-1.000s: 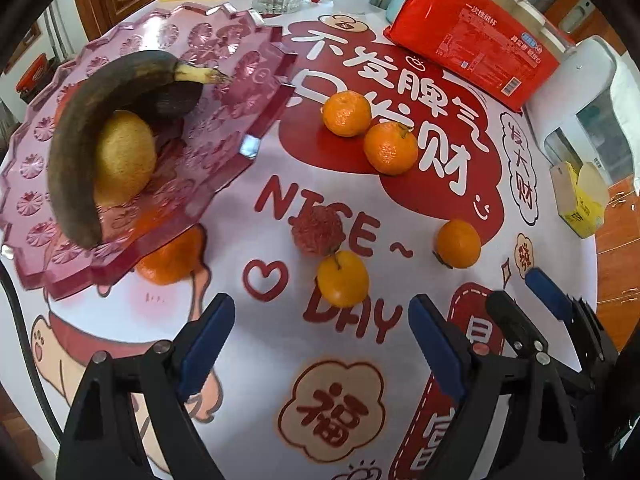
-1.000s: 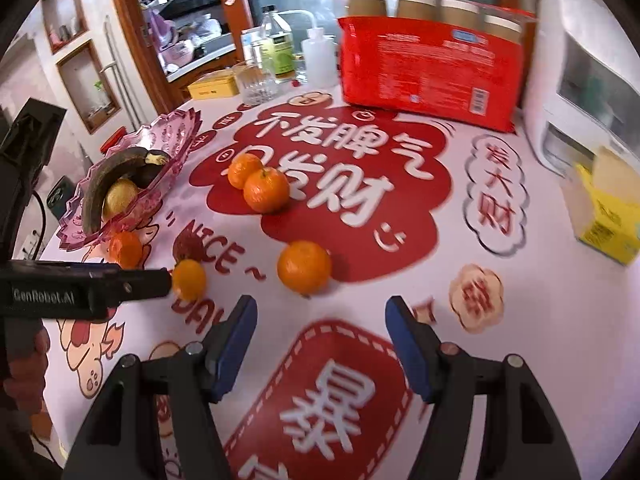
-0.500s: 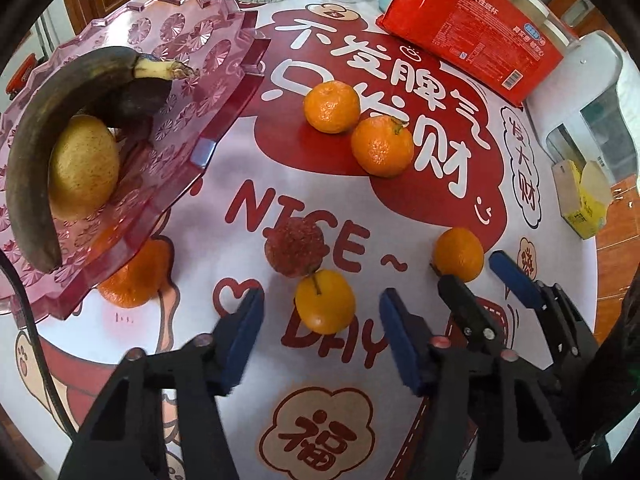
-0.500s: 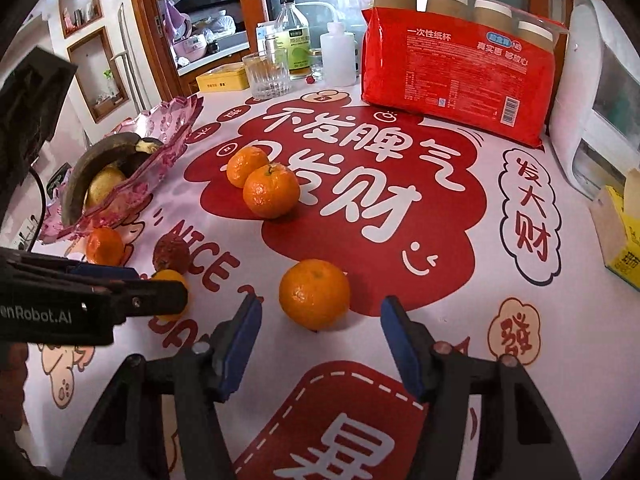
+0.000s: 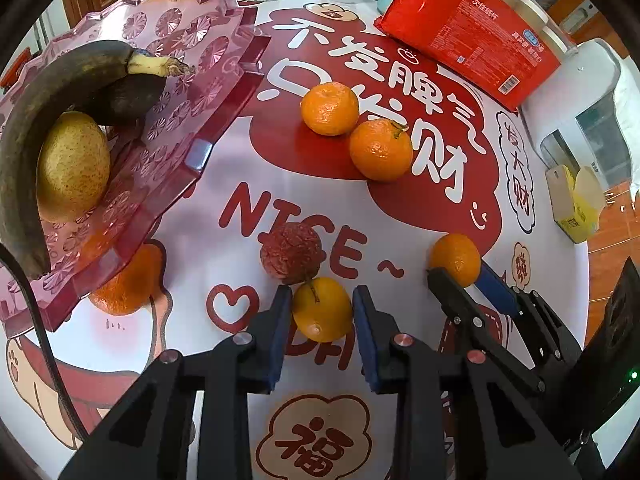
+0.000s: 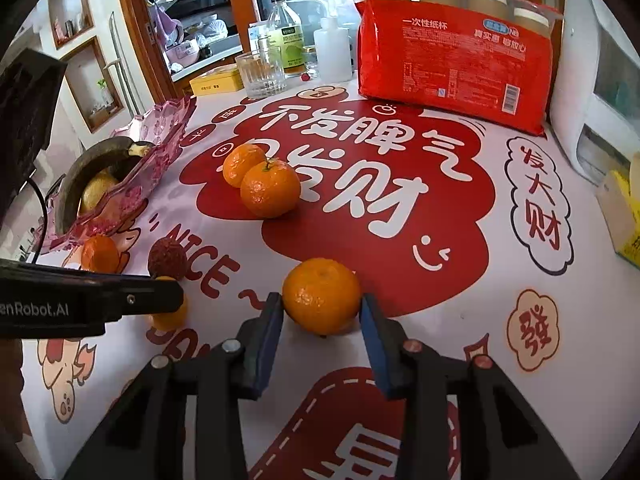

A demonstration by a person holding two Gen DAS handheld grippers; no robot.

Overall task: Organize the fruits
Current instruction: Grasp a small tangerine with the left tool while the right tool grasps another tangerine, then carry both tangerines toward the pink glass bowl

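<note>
My left gripper has closed its blue pads onto a small yellow-orange fruit that rests on the tablecloth, just in front of a dark red lychee. My right gripper has its pads on both sides of an orange mandarin, which also shows in the left wrist view; the left pad touches it, the right pad is at its edge. Two mandarins lie further back. A pink glass fruit tray at the left holds a blackened banana and a pear. One mandarin lies under the tray's edge.
A red pack of paper cups, a glass, bottles and a yellow tin stand at the back. A white appliance and a yellow box are at the right.
Both grippers moved forward and narrowed. The left one closed around the small yellow-orange fruit. The right one came up around the near mandarin.
</note>
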